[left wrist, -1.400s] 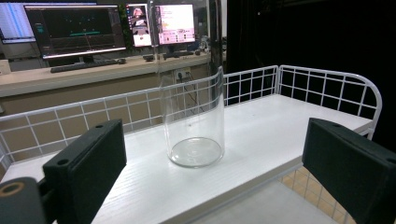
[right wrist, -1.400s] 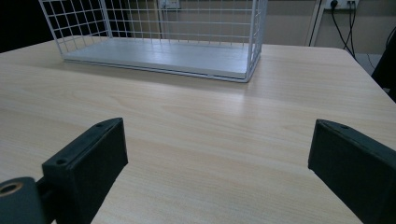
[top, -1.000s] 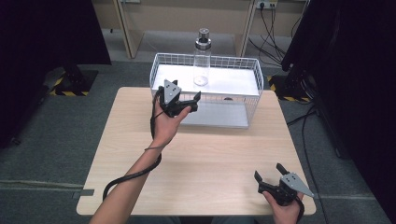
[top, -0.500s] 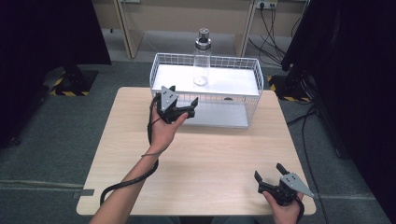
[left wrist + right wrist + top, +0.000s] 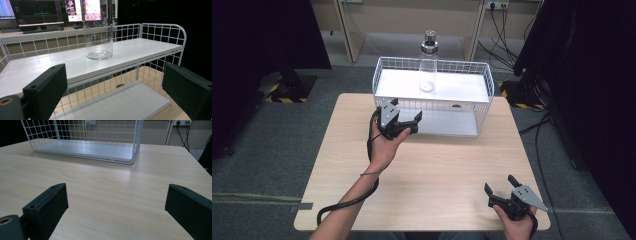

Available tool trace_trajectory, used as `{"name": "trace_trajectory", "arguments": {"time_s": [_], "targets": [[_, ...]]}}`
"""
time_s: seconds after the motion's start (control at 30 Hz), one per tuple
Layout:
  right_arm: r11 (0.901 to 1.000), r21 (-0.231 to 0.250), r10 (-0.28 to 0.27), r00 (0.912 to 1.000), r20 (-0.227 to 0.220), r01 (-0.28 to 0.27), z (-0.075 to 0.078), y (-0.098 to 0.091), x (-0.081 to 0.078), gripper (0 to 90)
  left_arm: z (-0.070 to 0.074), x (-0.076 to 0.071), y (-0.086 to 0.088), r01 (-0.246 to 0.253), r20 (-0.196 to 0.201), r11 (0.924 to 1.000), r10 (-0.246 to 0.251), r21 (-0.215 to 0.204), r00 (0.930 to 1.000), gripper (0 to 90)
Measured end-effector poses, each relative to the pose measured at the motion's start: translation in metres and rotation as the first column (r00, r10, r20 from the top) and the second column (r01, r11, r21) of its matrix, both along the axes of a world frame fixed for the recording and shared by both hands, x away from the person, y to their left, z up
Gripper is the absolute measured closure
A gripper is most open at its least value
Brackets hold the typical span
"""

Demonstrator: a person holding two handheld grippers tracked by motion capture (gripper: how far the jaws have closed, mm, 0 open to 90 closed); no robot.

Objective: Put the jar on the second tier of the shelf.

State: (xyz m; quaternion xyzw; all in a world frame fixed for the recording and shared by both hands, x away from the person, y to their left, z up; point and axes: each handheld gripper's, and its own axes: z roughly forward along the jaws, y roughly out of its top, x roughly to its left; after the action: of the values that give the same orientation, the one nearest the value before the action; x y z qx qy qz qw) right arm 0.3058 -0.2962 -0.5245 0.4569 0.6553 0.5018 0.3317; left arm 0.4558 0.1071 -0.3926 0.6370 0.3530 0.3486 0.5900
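Standing upright on the top shelf of the white wire rack (image 5: 479, 107), the clear bottle (image 5: 428, 67) kept its long axis vertical, metal cap up, in the high view. The left gripper (image 5: 404, 122) hovered released before the rack's front; the right gripper (image 5: 501, 189) sat released near the table (image 5: 437, 170) edge.

Left gripper view: the bottle (image 5: 99, 42) rose beyond the rack's front wire, nothing between the jaws.

Right gripper view: jaws apart over bare table, rack (image 5: 135, 142) well ahead.
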Motion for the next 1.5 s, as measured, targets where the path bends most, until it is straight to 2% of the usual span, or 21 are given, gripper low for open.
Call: {"name": "trace_trajectory", "arguments": {"time_s": [0.43,0.77,0.97,1.5], "targets": [[1.0000,-0.001,0.000,1.0000,0.001,0.000,0.000,0.000,0.000,4.8,-0.018,-0.013,0.010,-0.005,-0.018,1.0000,0.005,0.005,0.9998,5.7],[1.0000,-0.002,-0.002,1.0000,0.001,0.002,0.000,0.000,0.000,4.8,-0.026,-0.024,0.017,-0.005,-0.019,0.9999,0.005,0.013,0.9998,5.7],[1.0000,-0.001,-0.001,1.0000,0.002,0.001,0.000,0.000,0.000,4.7,-0.030,-0.030,0.021,-0.002,-0.021,1.0000,0.002,0.004,0.9998,5.7],[1.0000,-0.002,-0.001,1.0000,0.003,0.001,0.000,0.000,0.000,4.7,-0.038,-0.047,0.040,-0.006,-0.021,1.0000,0.006,0.003,0.9998,5.7]]}}
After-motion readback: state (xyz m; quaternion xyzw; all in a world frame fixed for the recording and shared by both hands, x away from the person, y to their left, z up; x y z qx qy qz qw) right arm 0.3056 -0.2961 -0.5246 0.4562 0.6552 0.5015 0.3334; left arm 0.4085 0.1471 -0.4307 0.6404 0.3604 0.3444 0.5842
